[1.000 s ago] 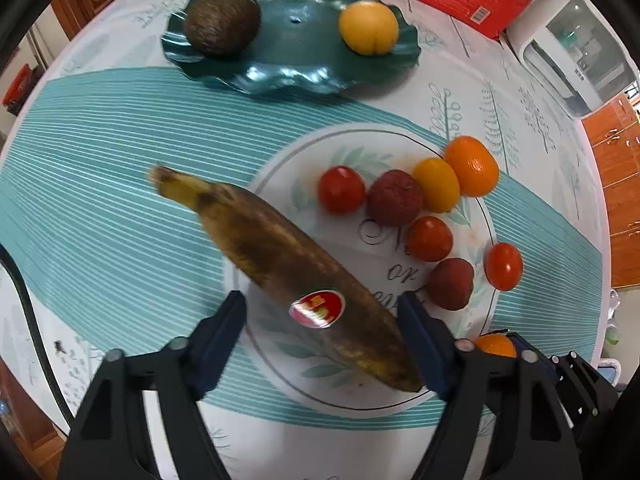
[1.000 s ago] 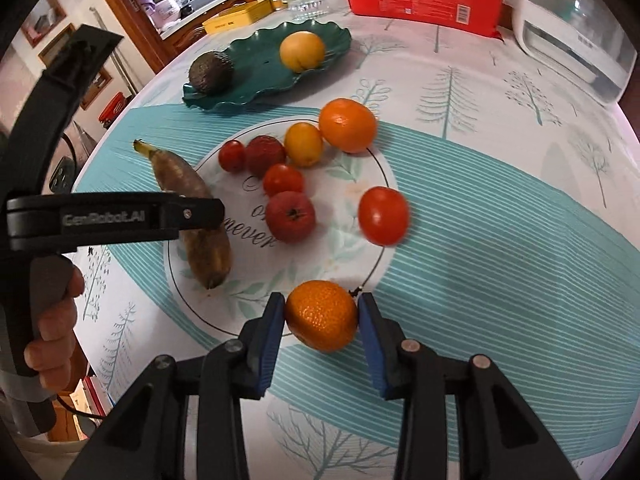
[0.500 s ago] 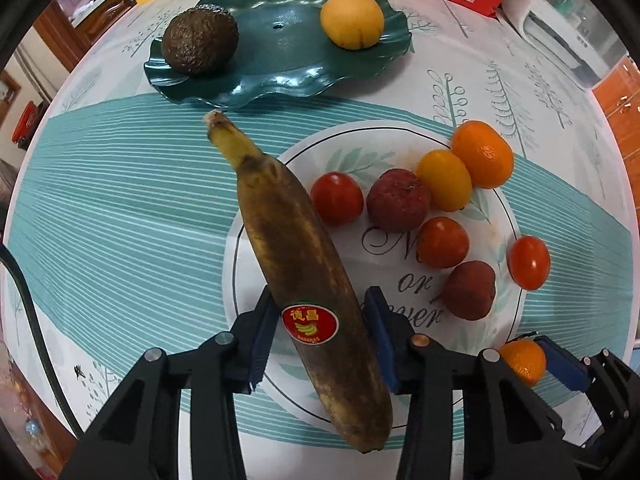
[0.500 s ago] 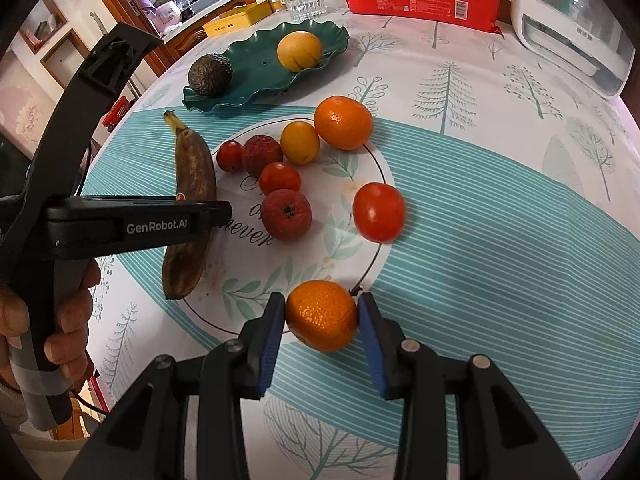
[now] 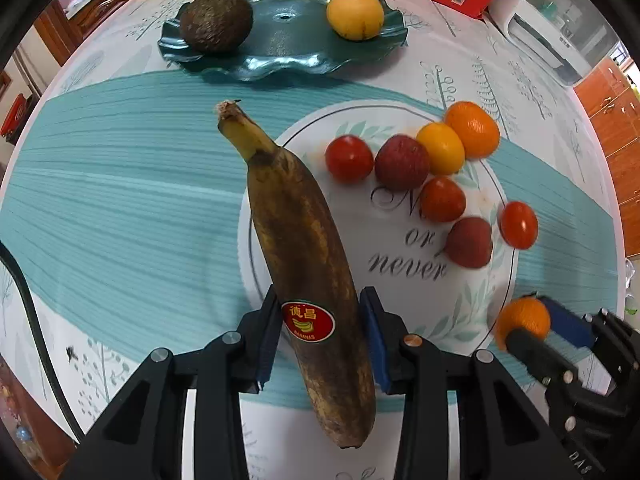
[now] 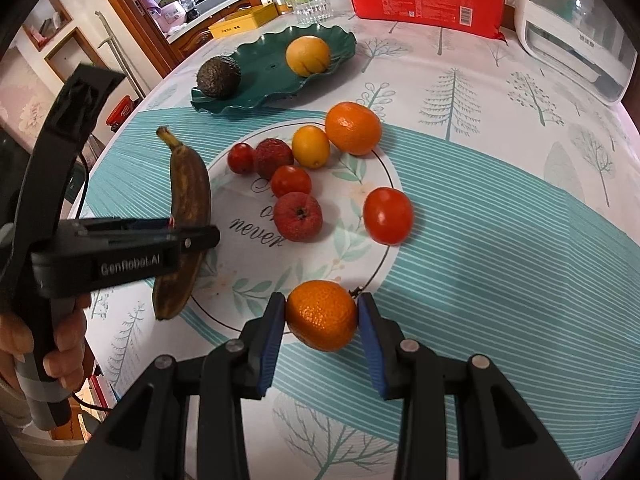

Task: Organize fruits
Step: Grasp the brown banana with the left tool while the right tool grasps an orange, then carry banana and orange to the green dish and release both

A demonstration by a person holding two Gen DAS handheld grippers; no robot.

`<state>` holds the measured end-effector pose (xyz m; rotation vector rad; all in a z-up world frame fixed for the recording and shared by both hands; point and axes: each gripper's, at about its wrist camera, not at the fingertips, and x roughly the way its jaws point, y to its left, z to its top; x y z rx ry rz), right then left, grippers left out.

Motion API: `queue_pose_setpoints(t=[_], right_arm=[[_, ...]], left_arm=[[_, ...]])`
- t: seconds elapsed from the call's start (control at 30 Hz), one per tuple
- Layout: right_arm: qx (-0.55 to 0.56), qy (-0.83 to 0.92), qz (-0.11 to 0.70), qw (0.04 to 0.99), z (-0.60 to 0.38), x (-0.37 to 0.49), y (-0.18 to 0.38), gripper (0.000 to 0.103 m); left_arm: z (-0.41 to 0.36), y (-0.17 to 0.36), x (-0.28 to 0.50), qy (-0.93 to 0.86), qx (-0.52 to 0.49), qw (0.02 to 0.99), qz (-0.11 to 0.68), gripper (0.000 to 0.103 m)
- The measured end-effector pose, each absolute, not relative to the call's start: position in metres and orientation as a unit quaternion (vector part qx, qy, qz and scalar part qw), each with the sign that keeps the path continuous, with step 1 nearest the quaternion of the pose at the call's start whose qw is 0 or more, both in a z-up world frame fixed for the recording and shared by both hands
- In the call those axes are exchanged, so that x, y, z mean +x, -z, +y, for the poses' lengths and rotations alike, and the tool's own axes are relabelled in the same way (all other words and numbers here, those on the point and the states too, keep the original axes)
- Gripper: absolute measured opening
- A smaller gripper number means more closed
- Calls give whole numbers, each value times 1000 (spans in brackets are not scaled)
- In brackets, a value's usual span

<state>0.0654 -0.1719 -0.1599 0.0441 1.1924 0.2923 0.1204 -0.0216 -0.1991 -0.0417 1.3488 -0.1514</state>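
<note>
My left tongs (image 5: 318, 336) pinch the banana (image 5: 304, 248) near its blunt end. Its long axis runs straight ahead, stem toward the green dish (image 5: 288, 60), body along the plate (image 5: 472, 312) rim. Right tongs (image 6: 322, 322) grip one mandarin (image 6: 322, 314). Count: three tomatoes, two lychees, one kumquat, another mandarin; dish holds avocado, one yellow fruit.

We see both views evenly bright under soft indoor light, with faint shadows beneath the fruit. Fisheye bending curves the surface (image 6: 500, 240) strongly toward black corners. In the left view, the tomato (image 5: 519, 225) at 3 o'clock looks slightly smeared.
</note>
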Motion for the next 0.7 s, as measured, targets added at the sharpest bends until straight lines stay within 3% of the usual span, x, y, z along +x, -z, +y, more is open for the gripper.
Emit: queue_pose_setpoints(t=[0.37, 0.7], right_arm=[[7, -159, 550, 820, -151, 71, 144, 37], [-6, -184, 485, 855, -133, 120, 62, 37]], left_arm=[[3, 166, 104, 60, -15, 800, 597, 37], [26, 86, 119, 52, -6, 837, 545, 37]])
